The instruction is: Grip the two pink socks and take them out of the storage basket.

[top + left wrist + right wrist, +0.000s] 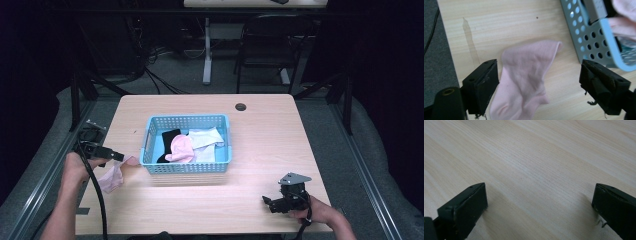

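A pale pink sock [114,177] [524,80] lies flat on the wooden table just left of a light blue perforated basket [150,142] [587,40]. My left gripper [120,157] [539,86] hovers over the sock, jaws wide open on either side of it, nothing held. Inside the basket lie a pink sock [181,148], a black one [169,136] and white ones [205,137]. My right gripper [266,202] [539,207] rests low near the table's front right, open over bare wood.
The table [260,135] has a round cable hole [240,106] at its back. A strip of clear tape [470,37] is stuck to the wood near the left edge. Beyond the table stand a chair [270,45] and a desk leg [207,50].
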Demonstrator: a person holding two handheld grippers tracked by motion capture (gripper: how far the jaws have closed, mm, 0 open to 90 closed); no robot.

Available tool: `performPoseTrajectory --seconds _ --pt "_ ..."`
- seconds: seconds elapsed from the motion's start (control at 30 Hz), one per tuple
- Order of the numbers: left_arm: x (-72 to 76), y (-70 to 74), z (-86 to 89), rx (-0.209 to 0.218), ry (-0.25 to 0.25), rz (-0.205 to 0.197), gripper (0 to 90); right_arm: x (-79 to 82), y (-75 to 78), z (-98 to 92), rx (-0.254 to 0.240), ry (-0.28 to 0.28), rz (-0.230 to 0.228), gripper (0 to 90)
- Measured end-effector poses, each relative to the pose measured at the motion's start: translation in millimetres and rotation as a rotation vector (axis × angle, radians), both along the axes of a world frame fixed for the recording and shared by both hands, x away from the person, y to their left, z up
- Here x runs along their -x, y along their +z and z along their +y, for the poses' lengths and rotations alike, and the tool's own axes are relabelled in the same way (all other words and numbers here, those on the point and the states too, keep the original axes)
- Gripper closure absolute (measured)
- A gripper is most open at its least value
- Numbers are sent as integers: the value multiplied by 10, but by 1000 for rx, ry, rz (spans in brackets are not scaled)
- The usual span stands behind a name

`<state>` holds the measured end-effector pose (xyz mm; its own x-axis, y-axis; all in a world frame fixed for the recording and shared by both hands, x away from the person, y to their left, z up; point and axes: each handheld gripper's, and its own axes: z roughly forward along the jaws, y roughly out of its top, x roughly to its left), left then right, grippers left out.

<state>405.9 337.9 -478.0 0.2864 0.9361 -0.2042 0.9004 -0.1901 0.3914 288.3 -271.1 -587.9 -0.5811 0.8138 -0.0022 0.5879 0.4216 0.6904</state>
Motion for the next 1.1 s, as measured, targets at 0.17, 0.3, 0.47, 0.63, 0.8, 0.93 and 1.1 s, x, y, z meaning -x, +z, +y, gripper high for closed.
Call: performPoseTrajectory --seconds 0.17,0.3,0.47,0.63,0.8,0.93,1.1 --pt "12 173 -100 -5 -17 -47 82 -1 0 3 0 0 -1 0" --pt "-4 262 -258 -22 -56 -51 48 -1 3 6 9 -2 0 0" --pt "-51 349 -456 -35 -93 -70 16 -1 2 7 5 -2 0 0" --pt "-106 422 -616 -39 -121 -87 1 0 1 7 6 -5 -2 0" --pt "-164 456 -807 -65 -167 -90 0 -1 1 7 3 -3 -1 0" --pt "-214 459 -990 -82 -226 -85 6 1 4 6 10 -4 -1 0" --pt "-291 434 -1239 -92 -284 -84 9 4 0 9 0 -6 -2 0"
